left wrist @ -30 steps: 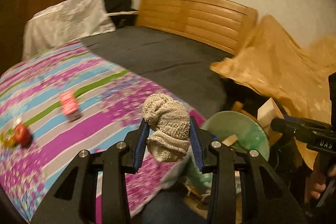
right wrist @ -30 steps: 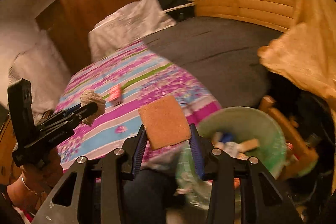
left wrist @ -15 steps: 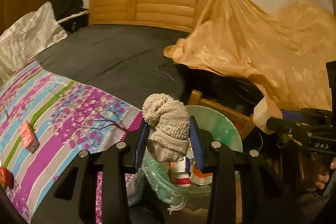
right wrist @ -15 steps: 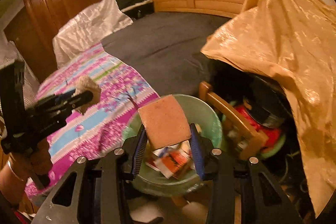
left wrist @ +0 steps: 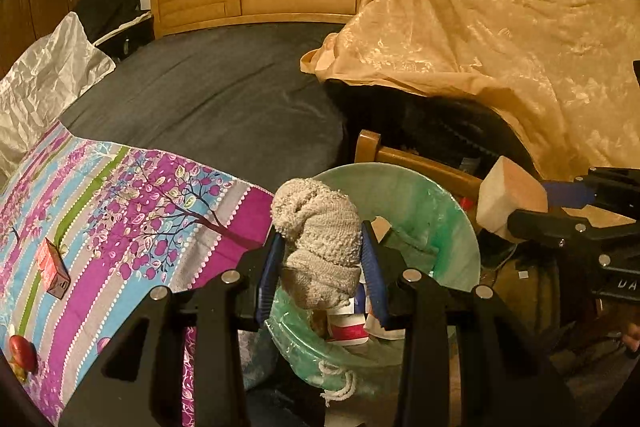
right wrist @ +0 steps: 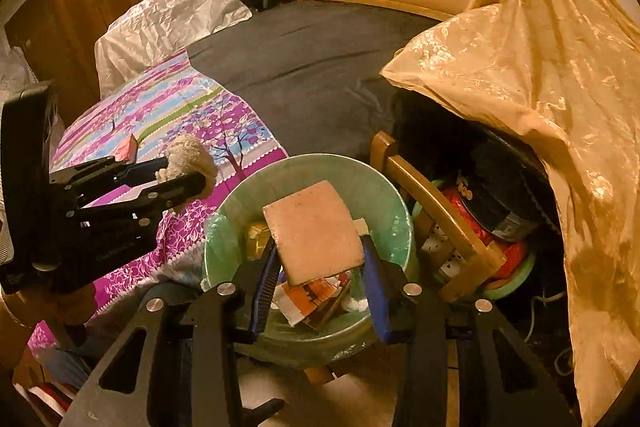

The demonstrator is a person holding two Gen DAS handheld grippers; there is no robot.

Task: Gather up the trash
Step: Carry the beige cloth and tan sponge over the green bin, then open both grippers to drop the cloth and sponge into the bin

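My left gripper (left wrist: 320,267) is shut on a rolled beige knitted cloth (left wrist: 320,239), held over the near rim of the green lined trash bin (left wrist: 420,203). In the right wrist view the same gripper (right wrist: 180,173) and cloth (right wrist: 188,151) show at the left, beside the bin. My right gripper (right wrist: 318,267) is shut on a flat pinkish-brown sponge (right wrist: 316,231), held above the bin (right wrist: 240,211), which contains cartons and paper scraps (right wrist: 312,297). The sponge (left wrist: 508,195) also appears at the right of the left wrist view.
A bed with a flowered purple sheet (left wrist: 120,211) and dark blanket (left wrist: 224,91) lies to the left; a small red carton (left wrist: 50,267) and a red round item (left wrist: 22,355) rest on it. A wooden chair (right wrist: 440,219) and gold cloth-covered pile (right wrist: 540,67) stand right of the bin.
Both grippers swung right from over the bed to the trash bin and dropped lower, each still holding its item. The bin now fills the middle of both views.
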